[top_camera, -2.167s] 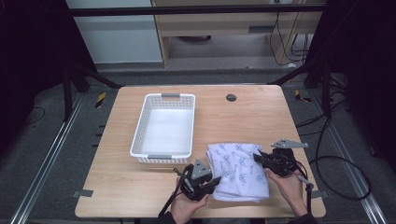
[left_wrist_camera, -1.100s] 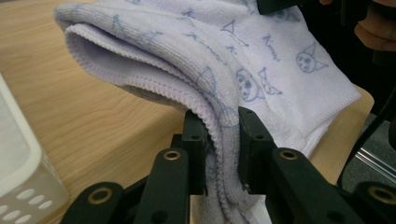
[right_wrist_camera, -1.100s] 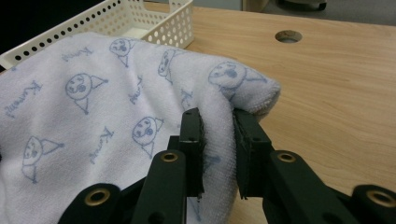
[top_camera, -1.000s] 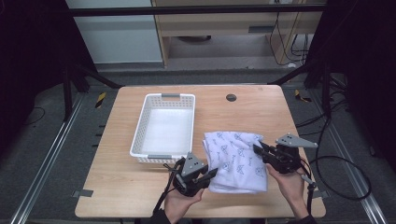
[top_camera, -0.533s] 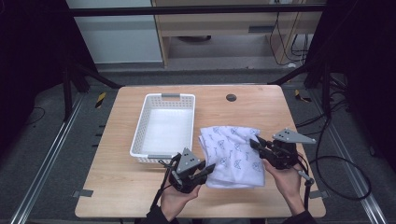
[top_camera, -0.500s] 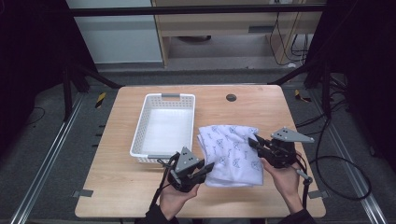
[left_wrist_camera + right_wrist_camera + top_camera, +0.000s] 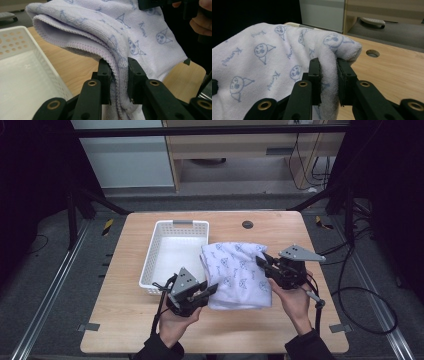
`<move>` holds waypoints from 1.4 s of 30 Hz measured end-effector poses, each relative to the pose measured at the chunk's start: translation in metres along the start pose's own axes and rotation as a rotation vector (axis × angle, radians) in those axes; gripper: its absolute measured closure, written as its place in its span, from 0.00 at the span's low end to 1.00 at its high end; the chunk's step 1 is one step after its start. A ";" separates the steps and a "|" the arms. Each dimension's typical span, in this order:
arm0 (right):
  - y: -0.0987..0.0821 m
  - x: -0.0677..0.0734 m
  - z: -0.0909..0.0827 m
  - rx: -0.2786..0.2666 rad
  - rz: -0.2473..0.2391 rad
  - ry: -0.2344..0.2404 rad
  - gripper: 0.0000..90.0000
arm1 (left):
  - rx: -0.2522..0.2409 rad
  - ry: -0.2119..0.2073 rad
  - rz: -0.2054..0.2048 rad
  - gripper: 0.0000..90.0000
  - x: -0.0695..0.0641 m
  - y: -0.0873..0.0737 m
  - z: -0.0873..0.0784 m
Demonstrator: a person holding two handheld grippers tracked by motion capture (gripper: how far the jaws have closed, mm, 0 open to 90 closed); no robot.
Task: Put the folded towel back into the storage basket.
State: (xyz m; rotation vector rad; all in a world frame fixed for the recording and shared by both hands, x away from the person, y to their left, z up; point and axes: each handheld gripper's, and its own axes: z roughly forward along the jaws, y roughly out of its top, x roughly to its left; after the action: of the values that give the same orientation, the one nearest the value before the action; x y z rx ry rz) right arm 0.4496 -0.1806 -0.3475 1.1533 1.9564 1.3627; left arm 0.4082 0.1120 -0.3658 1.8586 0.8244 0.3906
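A pale lilac towel printed with small blue cartoon faces hangs folded between my two grippers above the wooden table. My left gripper is shut on the towel's near left edge, with the hem pinched between its jaws. On the right side, my right gripper is shut on a fold of the towel. The towel's far left corner reaches close to the white basket. The basket has perforated walls and holds nothing.
A round cable hole sits in the table near its far edge. Black cables trail off the table's right side. Dark stand legs and a cabinet are behind the table.
Both grippers have risen and moved toward the left and far side, carrying the towel off the table surface and closer to the basket. Both grips have stayed the same.
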 end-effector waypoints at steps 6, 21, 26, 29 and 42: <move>0.016 0.015 0.010 -0.035 -0.018 0.004 0.84 | -0.024 0.021 -0.013 0.83 0.015 0.007 -0.015; 0.043 0.042 0.043 -0.061 -0.031 0.021 0.84 | -0.070 0.091 -0.074 0.83 0.053 0.013 -0.042; 0.050 0.049 0.051 -0.063 -0.044 0.022 0.84 | -0.072 0.109 -0.080 0.83 0.060 0.013 -0.047; 0.052 0.051 0.054 -0.063 -0.047 0.023 0.84 | -0.073 0.114 -0.087 0.83 0.063 0.013 -0.048; 0.071 0.069 0.076 -0.077 -0.055 0.045 0.84 | -0.095 0.176 -0.121 0.83 0.084 0.013 -0.064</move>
State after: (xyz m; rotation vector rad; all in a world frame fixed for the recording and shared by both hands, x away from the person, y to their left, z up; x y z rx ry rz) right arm 0.4978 -0.0729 -0.3068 1.0342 1.9346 1.4334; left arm 0.4349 0.2104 -0.3351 1.6943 1.0152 0.5129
